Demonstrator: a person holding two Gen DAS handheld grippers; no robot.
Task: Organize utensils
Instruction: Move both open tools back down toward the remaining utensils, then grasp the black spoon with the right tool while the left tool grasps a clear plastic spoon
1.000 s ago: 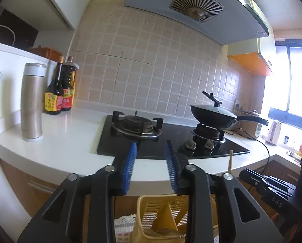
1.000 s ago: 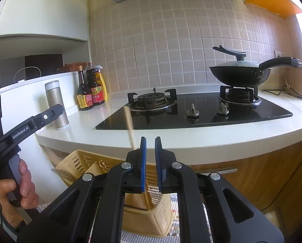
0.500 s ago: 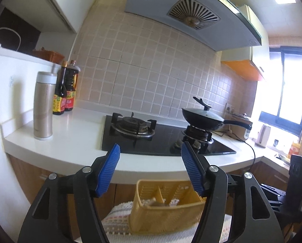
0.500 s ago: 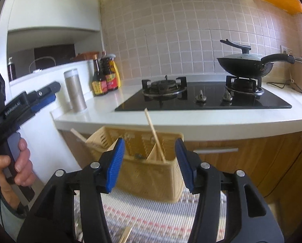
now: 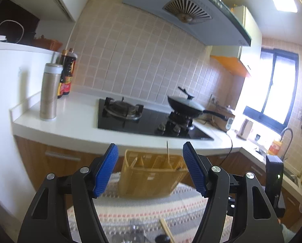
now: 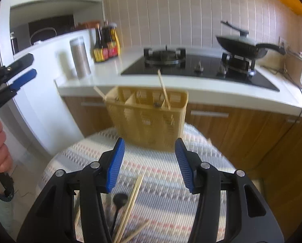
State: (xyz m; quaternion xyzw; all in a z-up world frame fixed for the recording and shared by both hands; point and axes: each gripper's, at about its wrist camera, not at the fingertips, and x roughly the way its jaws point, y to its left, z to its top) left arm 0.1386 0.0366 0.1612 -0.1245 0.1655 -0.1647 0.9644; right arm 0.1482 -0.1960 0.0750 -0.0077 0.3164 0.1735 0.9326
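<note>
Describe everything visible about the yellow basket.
The yellow basket looks like slotted plastic, a tall rectangular caddy split by inner walls into compartments. It stands upright at the far edge of the striped mat, in front of the wooden cabinets. One chopstick leans up from a right compartment, another pokes out at its left end. Neither gripper touches it.

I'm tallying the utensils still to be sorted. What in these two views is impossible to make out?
- Loose chopsticks on the striped mat: right wrist view, lower ends cut off by the frame edge and the right tongs, so no sure count.
- Black spoon: handle hidden behind the tongs' body.
- Yellow basket: motion blur and its walls hide what lies inside.
- Left wrist view: the left tongs cover most of the mat.
</note>
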